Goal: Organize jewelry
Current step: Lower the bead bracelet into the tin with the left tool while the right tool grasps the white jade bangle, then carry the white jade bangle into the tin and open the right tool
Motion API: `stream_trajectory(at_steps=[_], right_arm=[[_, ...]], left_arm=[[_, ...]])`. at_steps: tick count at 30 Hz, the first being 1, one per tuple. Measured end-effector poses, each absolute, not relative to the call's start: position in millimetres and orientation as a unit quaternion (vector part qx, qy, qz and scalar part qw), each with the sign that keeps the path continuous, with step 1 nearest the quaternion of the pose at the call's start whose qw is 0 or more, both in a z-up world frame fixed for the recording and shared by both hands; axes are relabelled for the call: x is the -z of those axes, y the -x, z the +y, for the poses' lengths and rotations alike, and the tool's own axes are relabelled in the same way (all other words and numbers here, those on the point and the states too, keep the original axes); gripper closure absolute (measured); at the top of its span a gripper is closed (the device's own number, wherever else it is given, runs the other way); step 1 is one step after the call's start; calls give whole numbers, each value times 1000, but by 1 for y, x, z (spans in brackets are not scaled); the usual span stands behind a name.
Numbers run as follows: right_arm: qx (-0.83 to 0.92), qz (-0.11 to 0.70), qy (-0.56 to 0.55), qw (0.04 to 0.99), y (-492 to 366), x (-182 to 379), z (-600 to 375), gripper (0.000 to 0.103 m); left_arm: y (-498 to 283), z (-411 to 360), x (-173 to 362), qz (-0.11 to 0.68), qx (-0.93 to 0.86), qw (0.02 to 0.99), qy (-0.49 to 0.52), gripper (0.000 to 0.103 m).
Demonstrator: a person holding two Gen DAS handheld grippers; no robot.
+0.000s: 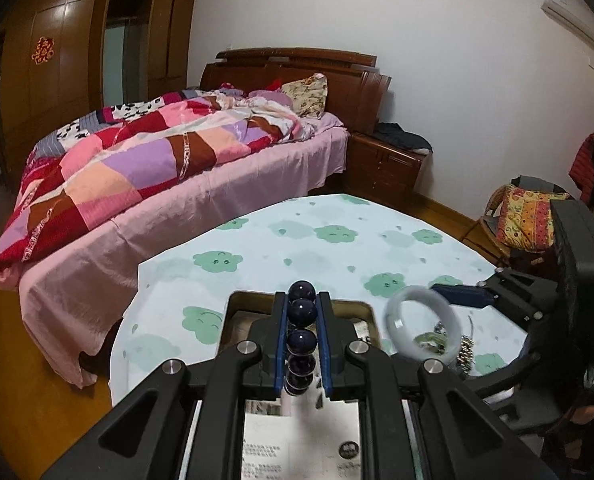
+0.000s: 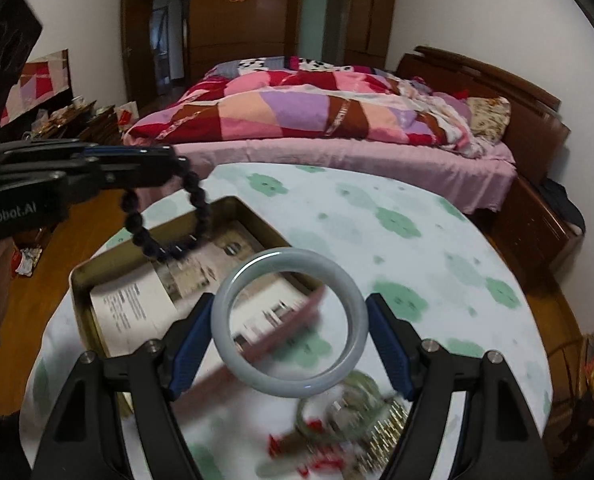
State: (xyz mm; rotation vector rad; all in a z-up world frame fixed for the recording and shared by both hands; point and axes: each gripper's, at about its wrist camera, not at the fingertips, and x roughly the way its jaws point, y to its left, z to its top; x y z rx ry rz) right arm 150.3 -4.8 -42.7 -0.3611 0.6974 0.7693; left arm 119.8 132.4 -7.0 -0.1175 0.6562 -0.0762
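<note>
Left wrist view: the left gripper (image 1: 301,344) is clamped on a dark bead bracelet (image 1: 301,312), carried above the open tin (image 1: 233,300) near the table's left edge — next, I judge, lower and release it inside.

Right wrist view: the right gripper (image 2: 289,336) pinches a pale bangle (image 2: 289,322) across its width; the remaining jewelry (image 2: 357,416) at the near edge is blurred.

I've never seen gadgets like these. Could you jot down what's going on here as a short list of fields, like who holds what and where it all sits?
left gripper: shut on a dark bead bracelet, which hangs over the tin
right gripper: holds a pale bangle across its width, lifted off the table
tin: open, gold-coloured, printed paper inside
table: round, white cloth with green clouds
other jewelry: blurred heap on the cloth, below the bangle
background: bed with patchwork quilt
</note>
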Motion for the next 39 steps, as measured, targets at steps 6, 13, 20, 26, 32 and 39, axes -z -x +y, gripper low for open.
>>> stream_trajectory(at_steps=[6, 13, 20, 26, 32, 39], right_arm=[[-375, 346, 190, 839, -163, 63, 26, 26], [-376, 368, 213, 823, -170, 81, 44, 26], [-362, 379, 239, 817, -174, 93, 51, 26], [-356, 380, 259, 813, -173, 96, 56, 24], [-362, 366, 241, 822, -167, 85, 43, 17], [-348, 335, 208, 851, -152, 57, -10, 9]], left_arm=[[-140, 143, 17, 335, 34, 939, 66, 90], [-156, 155, 36, 350, 33, 932, 87, 90], [-168, 150, 57, 380, 27, 922, 67, 90], [-167, 152, 52, 373, 0, 927, 47, 86], [-153, 161, 43, 353, -21, 933, 63, 48], [-117, 158, 34, 326, -33, 940, 92, 48]])
